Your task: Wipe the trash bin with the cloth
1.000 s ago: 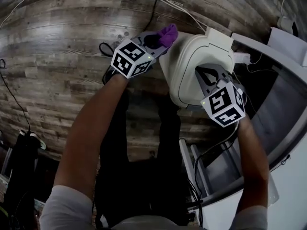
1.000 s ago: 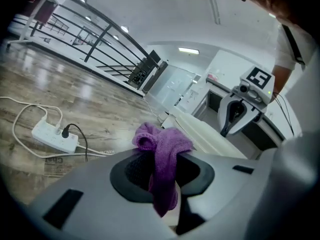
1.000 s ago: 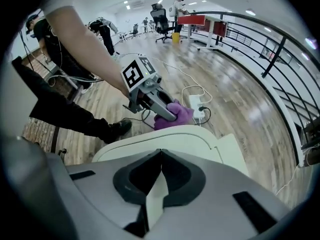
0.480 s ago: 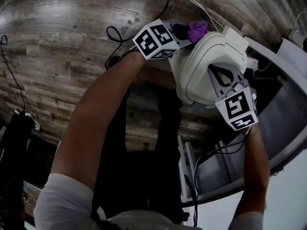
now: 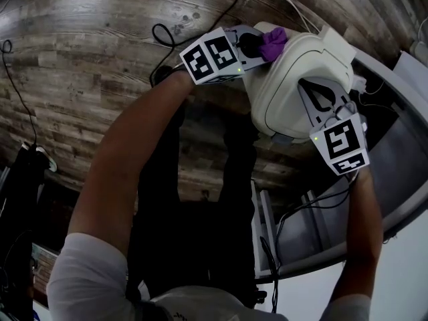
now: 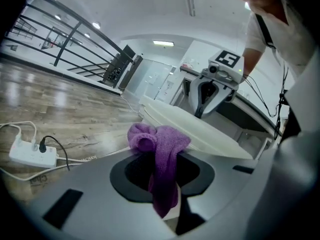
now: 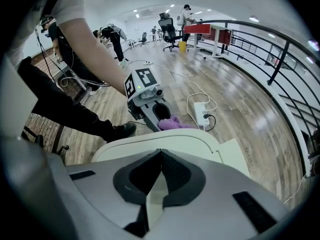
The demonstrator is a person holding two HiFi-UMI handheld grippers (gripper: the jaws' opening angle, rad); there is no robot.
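Note:
The cream trash bin (image 5: 284, 89) stands on the wooden floor, its domed lid (image 7: 165, 140) facing up. My left gripper (image 5: 258, 45) is shut on a bunched purple cloth (image 6: 159, 146), which lies against the lid's far left edge. In the head view the cloth (image 5: 273, 41) shows just past the marker cube. My right gripper (image 7: 160, 152) is shut with nothing between its jaws, and its tips rest on the top of the lid. In the head view the right gripper (image 5: 306, 83) comes onto the bin from the lower right.
A white power strip (image 7: 201, 113) with cables lies on the floor beyond the bin. A white desk frame (image 5: 394, 146) and cables stand close on the right. The person's dark-trousered legs (image 5: 200, 199) are just left of the bin. A railing (image 7: 280, 49) runs behind.
My left gripper has carried the cloth to the right, from beside the bin onto the lid's far edge, rolling a little. The right gripper has stayed on the lid.

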